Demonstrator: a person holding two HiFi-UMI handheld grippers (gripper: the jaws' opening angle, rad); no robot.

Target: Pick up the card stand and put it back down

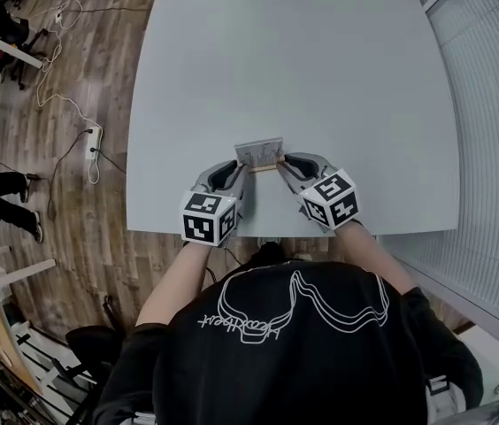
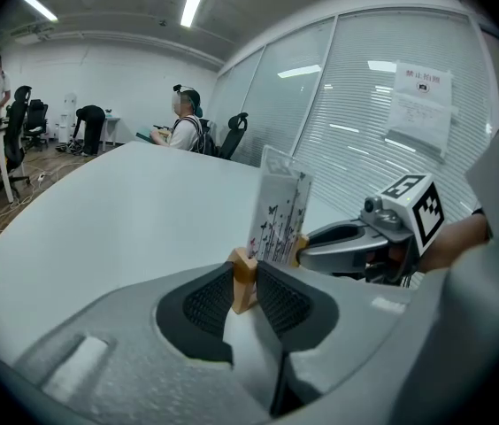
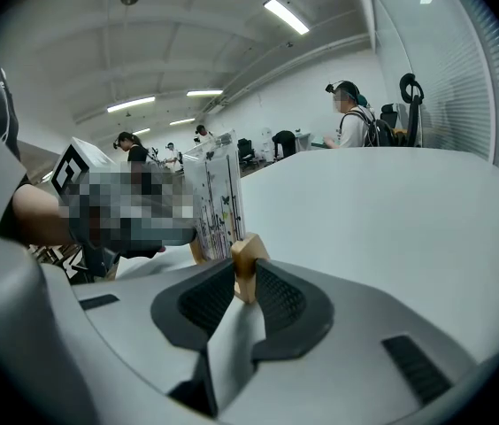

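We look steeply down on a pale table (image 1: 294, 60) with a wood floor (image 1: 64, 60) to its left. The card stand (image 1: 259, 155) is near the table's front edge, just ahead of us. It is a small wooden base (image 2: 243, 277) with a printed card (image 2: 278, 212) standing upright in it.

We hold the stand from both ends. Our left gripper (image 1: 239, 173) has its jaws narrow, and the dark ribbed pads (image 2: 207, 301) press on the left end of the base. Our right gripper (image 1: 287, 168) mirrors it, with narrow jaws closed on the right end of the base. The two grippers point inward toward each other, with the card between them.

We cannot tell whether the base rests on the table or sits just above it.

A white power strip (image 1: 95, 140) lies on the floor well to the left. The gripper views show an office with ceiling lights, a glass wall with blinds and seated people far behind.
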